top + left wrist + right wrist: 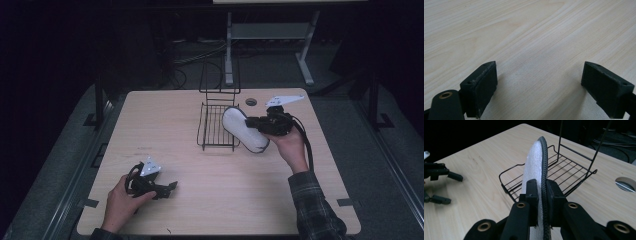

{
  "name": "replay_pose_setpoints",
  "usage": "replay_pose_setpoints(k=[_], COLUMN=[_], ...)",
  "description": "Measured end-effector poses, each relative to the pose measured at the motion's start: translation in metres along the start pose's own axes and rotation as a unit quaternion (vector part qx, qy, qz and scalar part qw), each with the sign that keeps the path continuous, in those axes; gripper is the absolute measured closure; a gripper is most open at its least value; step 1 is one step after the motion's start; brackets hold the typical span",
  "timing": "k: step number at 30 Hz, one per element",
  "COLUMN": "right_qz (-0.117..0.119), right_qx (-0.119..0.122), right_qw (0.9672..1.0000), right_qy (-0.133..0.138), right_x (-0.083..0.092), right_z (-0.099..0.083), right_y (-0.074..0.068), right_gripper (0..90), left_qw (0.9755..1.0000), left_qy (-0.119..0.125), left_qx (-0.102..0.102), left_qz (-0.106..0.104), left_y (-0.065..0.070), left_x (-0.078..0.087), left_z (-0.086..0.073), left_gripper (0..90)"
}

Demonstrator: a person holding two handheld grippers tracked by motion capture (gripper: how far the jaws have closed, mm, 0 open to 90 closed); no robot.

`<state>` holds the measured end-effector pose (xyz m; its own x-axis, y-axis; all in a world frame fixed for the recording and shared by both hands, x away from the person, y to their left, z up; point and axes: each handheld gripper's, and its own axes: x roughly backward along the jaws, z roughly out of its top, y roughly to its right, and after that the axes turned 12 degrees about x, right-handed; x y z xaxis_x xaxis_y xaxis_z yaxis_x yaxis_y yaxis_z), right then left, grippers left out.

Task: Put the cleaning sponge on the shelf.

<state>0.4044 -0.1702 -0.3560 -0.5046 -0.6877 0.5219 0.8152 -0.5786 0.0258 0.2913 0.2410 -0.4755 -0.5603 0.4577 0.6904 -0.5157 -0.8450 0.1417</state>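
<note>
Slipper [245,131], white with a black sole, is being held above the table [165,135] by the right gripper [252,123], just beside a black wire rack [216,125]. The left gripper [170,187] is resting near the table's front left, well apart.

Left gripper view: the jaws are standing wide apart over bare wood, with nothing between them.

Right gripper view: the jaws are pinching the slipper [535,167] on edge, the rack [564,173] lying behind it.
</note>
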Motion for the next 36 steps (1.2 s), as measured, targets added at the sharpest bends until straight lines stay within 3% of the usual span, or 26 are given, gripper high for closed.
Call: replay_pose_setpoints(k=[13,18,36], right_qz=[-0.006,0.002,0.016], right_qx=[-0.011,-0.019,-0.025], right_qw=[0.9999,0.9998,0.9995], right_qy=[0.011,0.01,-0.012], right_x=[-0.026,-0.037,-0.082], right_z=[0.018,0.023,0.034], right_y=[0.01,0.014,0.017], right_gripper=[81.3,81.2,80.9], left_qw=[1.0,1.0,1.0], left_qy=[-0.001,-0.001,0.0], left_qx=[0.0,-0.001,0.0], left_qz=[0.001,0.0,0.002], left_y=[0.0,0.0,0.0], left_x=[0.0,0.0,0.0], left_z=[0.0,0.0,0.0], left_gripper=[12.7,12.6,12.7])
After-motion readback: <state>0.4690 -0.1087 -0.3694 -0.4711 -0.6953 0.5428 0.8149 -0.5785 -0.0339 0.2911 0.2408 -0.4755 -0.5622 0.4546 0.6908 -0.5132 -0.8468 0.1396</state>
